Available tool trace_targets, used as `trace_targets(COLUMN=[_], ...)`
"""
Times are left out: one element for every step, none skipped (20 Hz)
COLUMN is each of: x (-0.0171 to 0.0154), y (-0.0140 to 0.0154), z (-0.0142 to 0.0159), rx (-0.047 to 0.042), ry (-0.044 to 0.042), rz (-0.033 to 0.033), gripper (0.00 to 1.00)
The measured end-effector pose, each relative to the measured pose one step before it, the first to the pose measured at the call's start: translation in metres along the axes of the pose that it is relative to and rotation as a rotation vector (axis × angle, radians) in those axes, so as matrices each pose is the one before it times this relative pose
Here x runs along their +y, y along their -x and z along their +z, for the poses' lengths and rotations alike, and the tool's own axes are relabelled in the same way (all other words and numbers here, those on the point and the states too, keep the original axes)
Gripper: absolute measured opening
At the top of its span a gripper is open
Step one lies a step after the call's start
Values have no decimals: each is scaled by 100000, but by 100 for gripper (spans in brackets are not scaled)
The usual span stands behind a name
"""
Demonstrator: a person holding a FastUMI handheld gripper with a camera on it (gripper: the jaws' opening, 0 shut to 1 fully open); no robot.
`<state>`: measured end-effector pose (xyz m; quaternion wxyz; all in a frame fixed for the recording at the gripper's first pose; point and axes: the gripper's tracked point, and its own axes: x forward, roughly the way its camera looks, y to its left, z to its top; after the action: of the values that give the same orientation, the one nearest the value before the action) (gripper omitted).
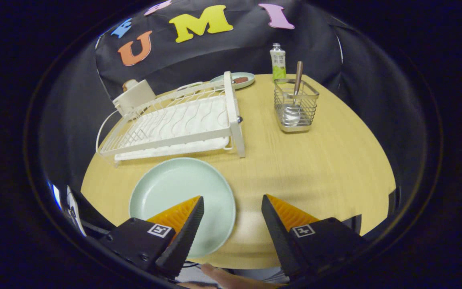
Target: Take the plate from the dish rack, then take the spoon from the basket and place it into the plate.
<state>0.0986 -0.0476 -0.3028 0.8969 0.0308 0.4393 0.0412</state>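
Gripper view: we judge plate (175, 192) step done, plate flat on table (315, 168) near rack (183, 120). Gripper (233, 202) wide open, empty. Spoon (294, 102) in basket (297, 106) left.

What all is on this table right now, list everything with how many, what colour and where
table: one, light wood, under everything
plate: one, pale green, flat on table before the rack, partly under one finger
dish rack: one, white, beyond the plate
basket: one, wire metal, beside the rack
spoon: one, metal, standing in basket
bottle: one, green-white, behind basket
small dish: one, pale, behind rack
gripper: fingers open, holding nothing
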Motion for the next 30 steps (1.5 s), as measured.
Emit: trace_targets(x=[-654, -351, -687, -773, -1010, -1050, -972, -676, -255, -610, -678, -615, -245, -352, -253, -288, -229, -204, 218, 569, 299, -232, -873, -1037, -634, -245, -81, 26, 148, 283], y=[91, 80, 68, 44, -97, -33, -139, -124, -87, -312, -219, -255, -246, -351, -589, -562, -862, -912, -798, -752, -882, -928, -1266, -996, -826, -780, -775, -703, -554, -877], z=[268, 575, 432, 730, 449, 823, 845, 911, 1265, 982, 1383, 1194, 1367, 1368, 1390, 1438, 1501, 1256, 920, 903, 396, 426, 615, 642, 536, 498, 429, 23, 8, 217], rx=[-1200, -2325, -1482, -2482, -935, -2335, -1896, -1829, -3180, -1460, -3439, -1630, -2461, -1594, -1692, -2889, -3508, -2580, -2361, -1003, 342, 845, 320, -736, -1351, -965, -141, 631, 72, -649], ry=[-233, -288, -1308, -1033, 24, -226, -733, -1361, -1260, -358, -514, 650, 151, -20, 298, 556, 772, 754, -28, -1109, -1042, -2648, -2169, -133, 822, 242, -310, -470, -1708, -2213], rz=[-1607, -64, -1409, -1331, -2787, -2442, -2032, -512, 1331, -789, -146, -938, 700, -59, 38, 29, -7, 34, 2455, 4360, 3497, 1564, -2348, -4097, -1583, -713, -1118, 416, 1057, 1492], gripper=[94, 94, 94, 94, 94, 94, 94, 94, 94, 94, 94, 94, 94, 94, 94, 94, 94, 94, 93, 93, 92, 92, 92, 92, 92, 89, 89, 88, 83, 77])
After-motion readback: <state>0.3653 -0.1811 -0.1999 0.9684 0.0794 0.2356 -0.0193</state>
